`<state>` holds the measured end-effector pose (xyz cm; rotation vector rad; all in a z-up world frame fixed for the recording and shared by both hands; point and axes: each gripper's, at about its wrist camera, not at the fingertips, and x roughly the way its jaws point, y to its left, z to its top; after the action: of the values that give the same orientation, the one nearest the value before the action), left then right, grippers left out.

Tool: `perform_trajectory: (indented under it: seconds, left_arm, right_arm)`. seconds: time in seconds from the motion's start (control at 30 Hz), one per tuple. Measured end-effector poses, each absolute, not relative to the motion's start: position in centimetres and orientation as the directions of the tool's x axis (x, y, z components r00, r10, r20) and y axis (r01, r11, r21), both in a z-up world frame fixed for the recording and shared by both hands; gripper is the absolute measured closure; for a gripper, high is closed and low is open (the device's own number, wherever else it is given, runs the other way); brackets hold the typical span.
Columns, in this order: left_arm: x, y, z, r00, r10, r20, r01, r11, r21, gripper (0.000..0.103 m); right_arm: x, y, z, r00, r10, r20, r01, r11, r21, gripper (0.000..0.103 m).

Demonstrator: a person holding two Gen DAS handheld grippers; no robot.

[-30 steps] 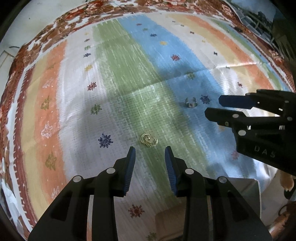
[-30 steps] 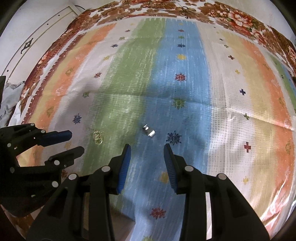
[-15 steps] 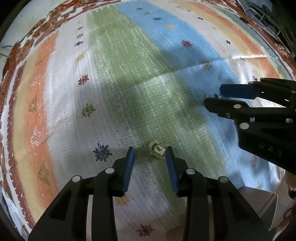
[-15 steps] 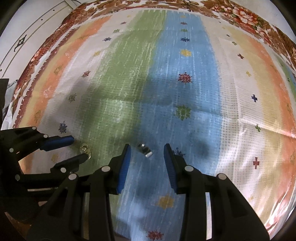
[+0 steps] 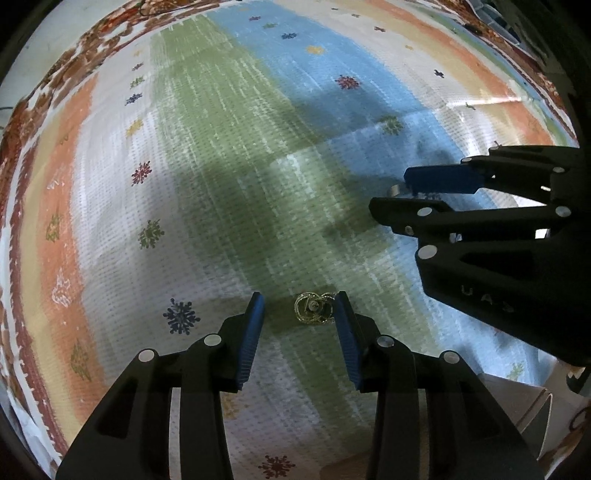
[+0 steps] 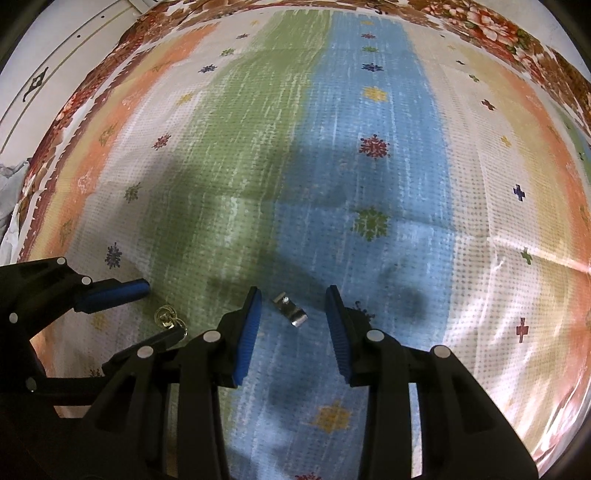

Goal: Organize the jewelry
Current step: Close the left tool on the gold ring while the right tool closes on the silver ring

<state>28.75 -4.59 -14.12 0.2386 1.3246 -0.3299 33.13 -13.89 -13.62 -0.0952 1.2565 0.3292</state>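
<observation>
A gold piece of looped rings [image 5: 314,312] lies on the green stripe of the cloth. It sits between the fingers of my left gripper [image 5: 298,306], close against the right pad [image 5: 343,332]. The jaws are opening and do not press on it. A small silver ring [image 6: 290,309] lies on the blue stripe between the fingers of my right gripper [image 6: 293,299], which stands open and clear of it. In the right wrist view my left gripper [image 6: 162,310] straddles the gold piece [image 6: 168,317]. From the left wrist, my right gripper [image 5: 406,195] hides most of the silver ring [image 5: 394,191].
A striped cloth [image 6: 480,184] with small flower marks and a red floral border [image 6: 498,29] covers the surface. A pale box corner [image 5: 517,398] shows at the near right. A white panel [image 6: 55,55] lies beyond the cloth's far left edge.
Both grippers have come down toward the cloth. The gold piece now lies between the left fingers and the silver ring between the right fingers. The left jaws stand slightly wider.
</observation>
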Motion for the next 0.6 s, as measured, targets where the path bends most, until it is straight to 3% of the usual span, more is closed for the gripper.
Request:
perform_trajectory:
  seconds: [0.2, 0.4, 0.53, 0.57, 0.6]
  left_arm:
    - [28.42, -5.29, -14.27, 0.199, -0.104, -0.974, 0.387, 0.922, -0.02, 0.066]
    - [28.28, -5.31, -14.69, 0.205, -0.088, -0.975, 0.377, 0.926, -0.004, 0.079]
    - [27.99, -5.05, -14.69, 0.21, -0.083, -0.974, 0.379, 0.925, 0.003, 0.082]
    - [27.96, -5.0, -14.7, 0.211, -0.08, -0.974, 0.378, 0.926, 0.006, 0.091]
    - [27.97, -4.88, -14.69, 0.21, -0.083, -0.974, 0.376, 0.927, 0.002, 0.091]
  right_arm:
    - [33.15, -13.75, -13.63, 0.269, 0.19, -0.944, -0.298, 0.949, 0.106, 0.066]
    - [33.06, -13.88, -13.69, 0.275, 0.172, -0.946, -0.301, 0.95, 0.085, 0.074]
    - [33.03, -14.06, -13.74, 0.28, 0.161, -0.946, -0.304, 0.95, 0.072, 0.08]
    - [33.03, -14.03, -13.74, 0.28, 0.161, -0.947, -0.305, 0.95, 0.071, 0.083]
    - [33.01, -14.01, -13.72, 0.281, 0.16, -0.946, -0.307, 0.949, 0.069, 0.084]
